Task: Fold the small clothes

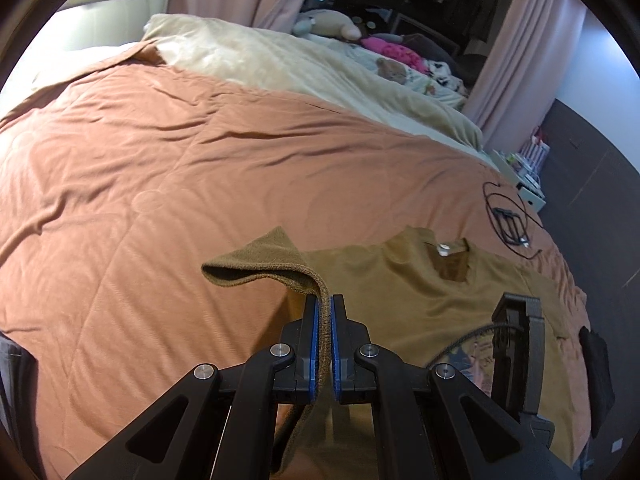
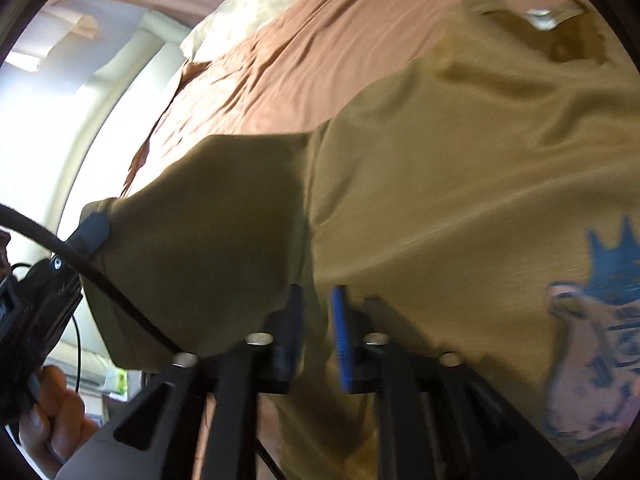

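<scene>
An olive-brown T-shirt [image 1: 404,280] with a printed graphic lies on the rust-coloured bedspread [image 1: 140,168]. My left gripper [image 1: 324,304] is shut on the shirt's left sleeve edge and holds it lifted off the bed. In the right wrist view the same shirt [image 2: 460,184] fills the frame, its blue and pink print [image 2: 592,340] at the right. My right gripper [image 2: 316,300] is shut on a fold of the shirt's side between its blue pads. The left gripper's blue tip [image 2: 94,228] shows at the lifted sleeve. The view is motion-blurred.
A black cable and small device [image 1: 508,220] lie on the bed right of the shirt. A dark cloth [image 1: 596,368] lies at the shirt's right edge. A beige blanket [image 1: 280,60] and plush toys [image 1: 396,64] lie at the far side.
</scene>
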`<move>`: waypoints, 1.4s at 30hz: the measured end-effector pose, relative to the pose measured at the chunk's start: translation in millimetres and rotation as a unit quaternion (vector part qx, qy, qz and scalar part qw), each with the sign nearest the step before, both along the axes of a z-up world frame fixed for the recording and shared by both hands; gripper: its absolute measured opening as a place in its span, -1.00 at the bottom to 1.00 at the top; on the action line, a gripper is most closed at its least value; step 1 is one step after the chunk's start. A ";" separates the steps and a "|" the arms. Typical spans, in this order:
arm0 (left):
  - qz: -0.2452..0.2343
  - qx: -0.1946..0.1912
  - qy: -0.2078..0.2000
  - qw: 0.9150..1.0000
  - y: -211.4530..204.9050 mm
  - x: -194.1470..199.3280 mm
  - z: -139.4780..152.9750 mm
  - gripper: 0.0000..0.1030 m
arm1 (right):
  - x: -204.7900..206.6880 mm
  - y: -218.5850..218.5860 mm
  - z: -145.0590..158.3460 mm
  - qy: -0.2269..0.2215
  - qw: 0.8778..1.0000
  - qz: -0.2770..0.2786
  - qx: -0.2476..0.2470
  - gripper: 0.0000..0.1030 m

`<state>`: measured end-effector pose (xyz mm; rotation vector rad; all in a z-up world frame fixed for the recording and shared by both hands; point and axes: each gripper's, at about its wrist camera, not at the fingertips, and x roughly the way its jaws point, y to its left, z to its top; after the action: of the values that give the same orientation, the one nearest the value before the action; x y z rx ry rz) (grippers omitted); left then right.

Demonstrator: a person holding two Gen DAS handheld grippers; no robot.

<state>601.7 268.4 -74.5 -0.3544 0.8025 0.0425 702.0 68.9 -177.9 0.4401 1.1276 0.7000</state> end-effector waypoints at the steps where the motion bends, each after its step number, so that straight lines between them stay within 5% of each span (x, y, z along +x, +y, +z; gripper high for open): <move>1: -0.004 0.002 0.001 1.000 -5.2 1.2 0.7 -0.90 | 1.2 -5.9 3.8 -0.006 1.000 -0.009 0.002 -0.05; 13: -0.043 -0.007 0.019 0.999 -56.6 18.0 -10.0 -0.90 | -10.4 -77.2 14.6 0.001 0.998 -0.056 0.016 0.00; 24: -0.093 -0.047 0.049 0.993 -93.2 32.0 -27.8 -0.79 | -13.4 -100.3 16.8 0.011 0.996 -0.080 0.044 0.04; 34: -0.037 -0.021 0.077 0.996 -56.6 18.8 -48.1 -0.77 | -11.5 -84.1 13.0 0.008 0.998 -0.051 0.032 0.08; 42: -0.020 -0.019 0.099 0.995 -27.9 7.5 -74.8 -0.77 | -8.4 -57.5 12.8 -0.009 0.999 -0.007 -0.046 0.08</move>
<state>609.2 240.5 -149.3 -0.3736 1.0073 0.0249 693.6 11.4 -165.1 0.3621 1.1337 0.6370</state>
